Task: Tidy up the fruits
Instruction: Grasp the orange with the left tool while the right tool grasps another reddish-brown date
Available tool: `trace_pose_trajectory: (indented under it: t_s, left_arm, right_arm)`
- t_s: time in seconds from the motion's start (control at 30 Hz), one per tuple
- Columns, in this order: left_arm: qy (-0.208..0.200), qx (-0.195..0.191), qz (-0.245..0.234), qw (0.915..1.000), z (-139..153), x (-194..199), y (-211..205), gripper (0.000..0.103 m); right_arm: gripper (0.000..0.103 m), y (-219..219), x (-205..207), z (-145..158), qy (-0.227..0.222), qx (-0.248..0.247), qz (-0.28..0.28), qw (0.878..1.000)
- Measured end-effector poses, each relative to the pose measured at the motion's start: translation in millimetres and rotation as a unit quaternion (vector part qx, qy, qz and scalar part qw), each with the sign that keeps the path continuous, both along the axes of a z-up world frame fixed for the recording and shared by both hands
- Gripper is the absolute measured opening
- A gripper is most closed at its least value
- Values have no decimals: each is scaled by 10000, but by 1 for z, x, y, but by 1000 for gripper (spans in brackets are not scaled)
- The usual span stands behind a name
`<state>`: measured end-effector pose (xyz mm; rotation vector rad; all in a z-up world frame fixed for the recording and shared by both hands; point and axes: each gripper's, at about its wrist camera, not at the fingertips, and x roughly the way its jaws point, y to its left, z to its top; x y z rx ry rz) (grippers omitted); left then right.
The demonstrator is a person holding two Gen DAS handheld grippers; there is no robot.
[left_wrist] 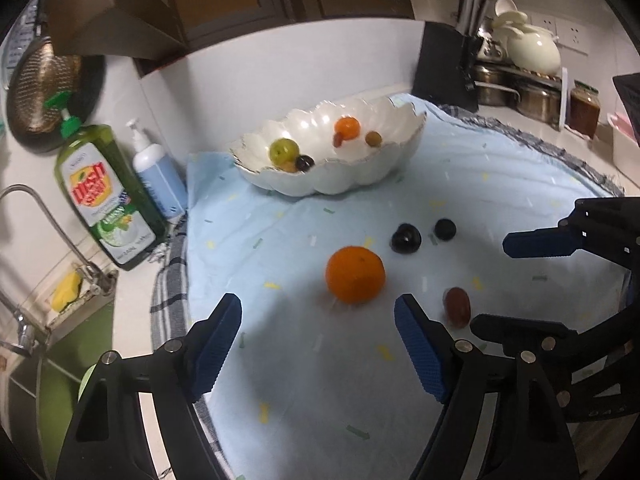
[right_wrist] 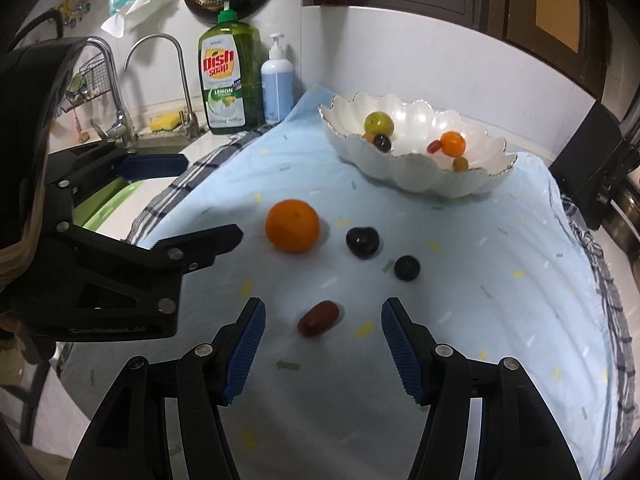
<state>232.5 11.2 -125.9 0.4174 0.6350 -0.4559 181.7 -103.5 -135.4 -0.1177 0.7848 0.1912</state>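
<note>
An orange point(left_wrist: 355, 274) point(right_wrist: 293, 225) lies on the light blue cloth point(left_wrist: 272, 240) just ahead of my left gripper point(left_wrist: 318, 312), which is open and holds nothing. A red grape point(right_wrist: 318, 318) point(left_wrist: 456, 306) rests on the cloth between the fingertips of my right gripper point(right_wrist: 323, 308), open, pads clear of it. Two dark fruits point(right_wrist: 362, 242) point(right_wrist: 407, 267) lie beyond the grape. The white scalloped bowl point(left_wrist: 360, 178) point(right_wrist: 420, 178) at the back holds a green fruit point(left_wrist: 284, 151), a small orange point(left_wrist: 347, 127) and several grapes. Each gripper shows in the other's view: the right point(left_wrist: 490, 283), the left point(right_wrist: 212, 198).
A green dish soap bottle point(left_wrist: 106, 196) point(right_wrist: 230, 76) and a white pump bottle point(left_wrist: 158, 176) stand at the cloth's left by the faucet point(right_wrist: 180, 76) and sink. Steel pots point(left_wrist: 536, 96), a jar point(left_wrist: 584, 108) and a black block point(left_wrist: 440, 64) line the back right.
</note>
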Motion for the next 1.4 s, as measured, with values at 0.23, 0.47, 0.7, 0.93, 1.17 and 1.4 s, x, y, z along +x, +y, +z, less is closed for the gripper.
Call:
trace_pose_trajectory:
  t_s: [0.23,0.47,0.7,0.93,1.17,1.4]
  left_arm:
    - [278,125,-265,9992,-16,18,-11,75]
    - [357,136,-458,9982,-24,31,-22,72]
    - [658,56,-547,9963,-32,45,-30,67]
    - [714,175,-572,9957,-38,53,-41,62]
    - [876,136,-489,9949,-43,58,-44,47]
    - [865,141,-466,9951,-43,59,-44,45]
  right_arm:
    - [58,2,5,-17,134,141,-52,9998]
    - [46,0,13,-27,296,367,-137,9988]
    - [37,-2,17,-32,361,454,-199,9981]
    - [29,-5,23,-35,438,516,-235,9974]
    - [25,-6,25,-36,438,548,-209,9973]
    - [24,-8,26,-36,443,618,-208,9969]
